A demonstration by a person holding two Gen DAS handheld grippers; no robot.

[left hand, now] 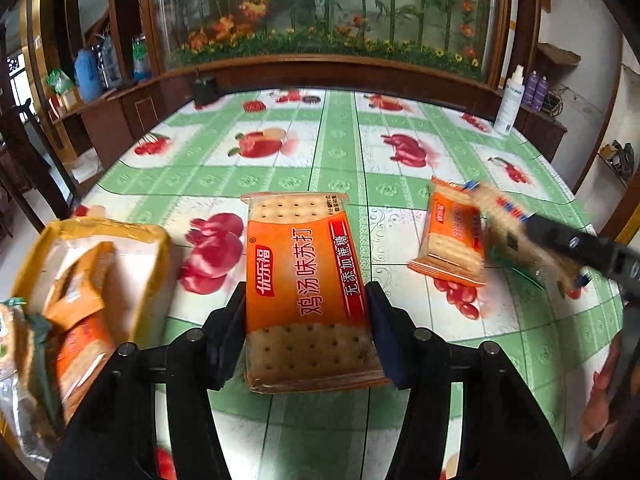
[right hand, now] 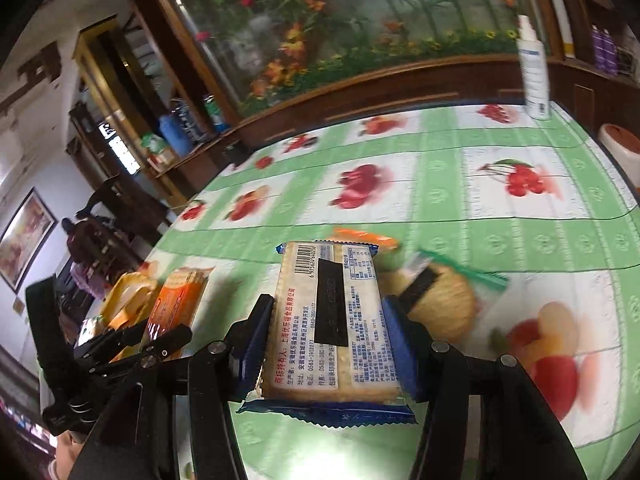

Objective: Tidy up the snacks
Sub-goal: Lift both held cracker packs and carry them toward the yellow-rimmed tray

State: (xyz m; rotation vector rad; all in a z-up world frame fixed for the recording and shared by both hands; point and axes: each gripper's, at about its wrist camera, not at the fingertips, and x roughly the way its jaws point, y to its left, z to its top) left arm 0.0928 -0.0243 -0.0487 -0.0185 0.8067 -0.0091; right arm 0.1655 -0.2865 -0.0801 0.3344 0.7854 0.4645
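Note:
My left gripper [left hand: 306,308] is shut on an orange cracker packet [left hand: 306,280], held above the fruit-print tablecloth [left hand: 340,152]. A yellow bag [left hand: 96,272] with several snack packets inside lies at the left. Another orange cracker packet [left hand: 450,236] lies on the table at the right. My right gripper [right hand: 326,320] is shut on a blue-edged cracker packet [right hand: 328,312], barcode side up; it shows blurred in the left wrist view [left hand: 516,236]. A round cracker pack with green edge [right hand: 444,296] and an orange packet [right hand: 360,238] lie beyond it. The left gripper [right hand: 168,332] with its orange packet [right hand: 176,300] shows at the left.
A white spray bottle [left hand: 508,100] [right hand: 534,72] stands at the table's far right edge. A dark cup [left hand: 204,88] stands at the far left. A white and orange container [right hand: 620,144] sits at the right edge. A wooden cabinet with a floral glass panel [left hand: 320,12] runs behind.

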